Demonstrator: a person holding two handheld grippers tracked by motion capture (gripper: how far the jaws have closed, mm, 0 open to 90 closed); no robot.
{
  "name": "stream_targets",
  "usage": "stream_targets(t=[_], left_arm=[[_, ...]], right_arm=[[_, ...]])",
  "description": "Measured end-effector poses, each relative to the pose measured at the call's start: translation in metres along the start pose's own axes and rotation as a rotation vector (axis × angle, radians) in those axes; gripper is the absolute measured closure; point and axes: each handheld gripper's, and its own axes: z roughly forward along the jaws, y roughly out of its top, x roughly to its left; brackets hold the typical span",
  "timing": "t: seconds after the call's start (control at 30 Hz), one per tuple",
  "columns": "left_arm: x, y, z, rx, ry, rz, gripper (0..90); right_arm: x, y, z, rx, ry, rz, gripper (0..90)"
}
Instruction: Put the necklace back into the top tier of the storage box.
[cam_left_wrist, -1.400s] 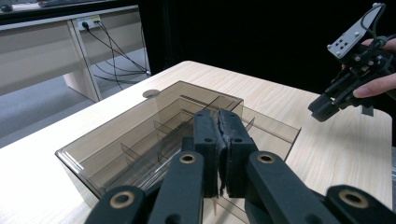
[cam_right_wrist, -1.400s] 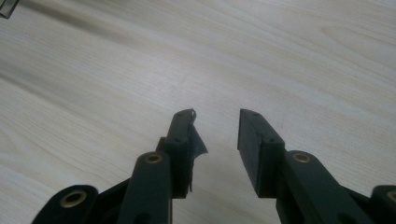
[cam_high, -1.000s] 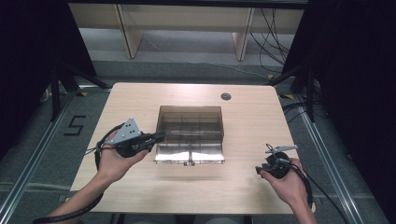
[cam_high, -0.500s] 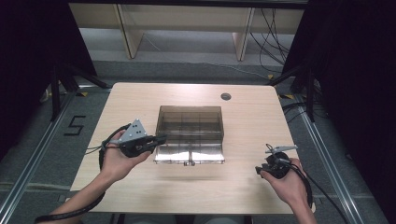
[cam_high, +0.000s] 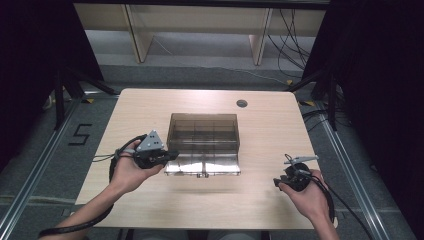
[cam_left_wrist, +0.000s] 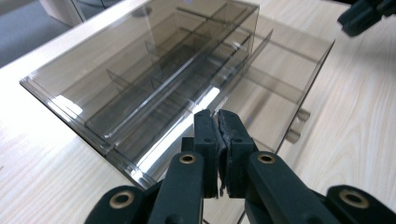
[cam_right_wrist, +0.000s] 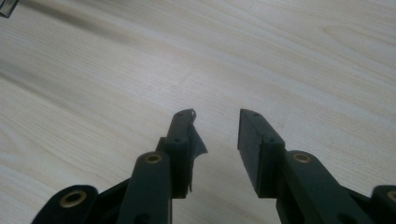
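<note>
A smoky clear plastic organiser box (cam_high: 202, 127) stands mid-table, and its divided drawer (cam_high: 205, 164) is pulled out toward the front edge. My left gripper (cam_high: 171, 155) is held at the drawer's left side with its jaws shut and nothing between them. In the left gripper view its fingertips (cam_left_wrist: 205, 122) meet just over the spot where the drawer (cam_left_wrist: 289, 79) leaves the casing (cam_left_wrist: 140, 70); whether they touch it I cannot tell. My right gripper (cam_high: 278, 181) rests at the front right. Seen from the right gripper view, that gripper (cam_right_wrist: 215, 116) is open over bare wood.
The light wooden table (cam_high: 150, 107) has a small round cable hole (cam_high: 242, 103) at the back right. Cables trail from both grippers off the front edge. The drawer has a small handle (cam_high: 202, 175) at its front. Metal floor rails run along both sides of the table.
The left gripper has shifted slightly right and toward the table's front, staying shut beside the drawer. The right hand has kept still.
</note>
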Motion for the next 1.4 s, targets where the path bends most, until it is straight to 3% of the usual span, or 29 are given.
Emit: stream_targets(t=[0.2,0.37,0.4,0.53,0.57,0.67,0.97,1.4], left_arm=[[-0.004,0.001,0.003,0.082,0.016,0.012,86.3],[-0.002,0.005,0.007,0.166,0.014,0.068,86.3],[-0.003,0.005,0.008,0.175,0.006,0.049,86.2],[-0.001,0.007,0.010,0.217,-0.012,0.057,86.3],[0.001,0.008,0.012,0.254,-0.028,0.057,86.2],[0.002,0.010,0.015,0.292,-0.026,0.058,86.3],[0.005,0.015,0.025,0.366,-0.049,0.070,86.3],[0.003,0.020,0.033,0.428,-0.063,0.071,86.2]], right_arm=[[0.001,0.000,0.000,0.000,-0.003,0.001,66.2],[0.000,0.000,0.000,-0.001,-0.001,-0.004,66.2],[0.001,0.000,0.000,0.004,0.000,0.001,66.2],[0.001,0.000,0.000,0.002,-0.003,0.001,66.1],[0.000,0.000,0.000,0.004,-0.001,0.002,66.1],[0.001,0.000,0.000,0.004,0.000,0.002,66.1],[0.000,0.000,0.000,0.003,-0.007,0.003,66.1],[-0.001,0.000,0.000,0.001,-0.011,-0.003,66.1]])
